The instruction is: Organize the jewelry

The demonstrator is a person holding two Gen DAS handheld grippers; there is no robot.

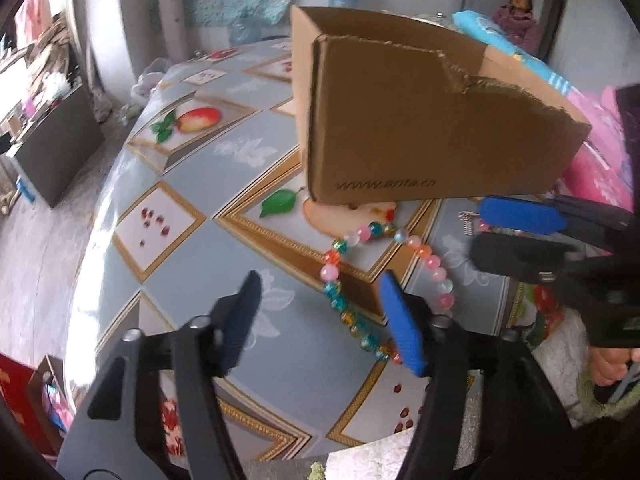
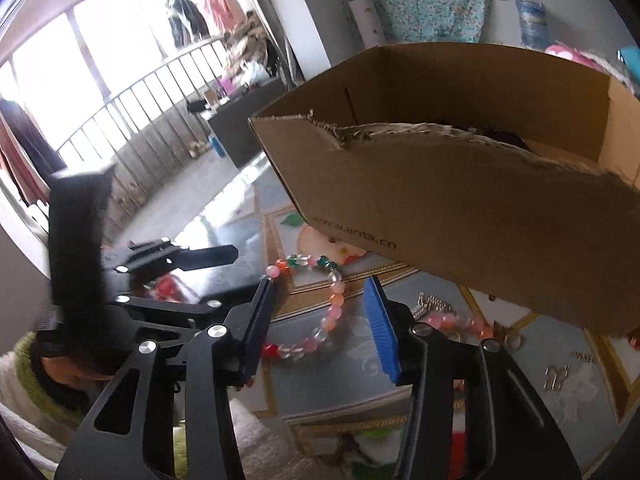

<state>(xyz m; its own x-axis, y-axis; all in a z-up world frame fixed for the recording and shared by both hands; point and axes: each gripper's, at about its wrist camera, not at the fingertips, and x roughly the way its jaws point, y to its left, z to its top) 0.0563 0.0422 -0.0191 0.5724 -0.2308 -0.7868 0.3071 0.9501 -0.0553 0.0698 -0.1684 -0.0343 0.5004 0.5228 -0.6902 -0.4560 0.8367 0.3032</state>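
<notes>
A: Left hand-held gripper (image 1: pixel 320 316) – jaws spread wide, nothing between them. It sits low over the worktop (image 1: pixel 192 168), which has a grey-blue covering with gold-framed fruit prints.

B: And the right hand-held gripper (image 2: pixel 320 320)?

A: Also released, blue pad on one finger, black on the other, gap empty. From the left wrist view it enters at the right edge, near the box.

B: Task item position?

A: Multicoloured glass-bead bracelet (image 1: pixel 372 280) (pink, teal, orange, clear) lies flat on the worktop in a loop, just in front of both sets of fingertips. The left gripper's blue finger overlaps the loop's near end in view – contact cannot be confirmed.

B: Container?

A: Brown corrugated cardboard box (image 1: pixel 420 128) with a torn front wall and open top stands just behind the bracelet. Small silver metal pieces (image 2: pixel 430 304) lie on the worktop below the box's front edge, beside a pink bead strand (image 2: pixel 460 322).
</notes>
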